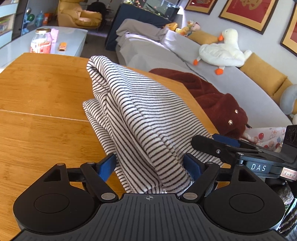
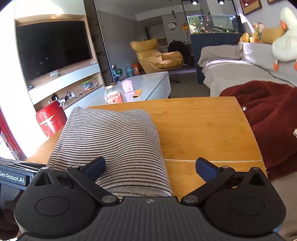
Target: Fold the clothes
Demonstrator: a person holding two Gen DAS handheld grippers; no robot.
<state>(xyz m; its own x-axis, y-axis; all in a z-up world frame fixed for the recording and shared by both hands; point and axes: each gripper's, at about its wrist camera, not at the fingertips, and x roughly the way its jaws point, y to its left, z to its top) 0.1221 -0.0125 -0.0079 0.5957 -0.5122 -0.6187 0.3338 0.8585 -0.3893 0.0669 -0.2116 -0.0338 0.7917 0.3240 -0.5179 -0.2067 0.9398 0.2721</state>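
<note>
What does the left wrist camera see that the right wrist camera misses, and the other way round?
Only the left wrist view shows the framed red pictures in full and a floral cloth near the other hand-held gripper. Only the right wrist view shows the television and a red box. Both show the striped garment on the wooden table, the dark red fleece, the glass jar, the yellow armchair and the duck toy.

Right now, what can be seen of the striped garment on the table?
The striped garment is soft knit fabric, cream with thin dark stripes, folded into a thick, bulging bundle on the wooden table. Its near end lies between the open fingers of the left gripper, and the right gripper, also open, straddles its edge. Neither clamps it.
</note>
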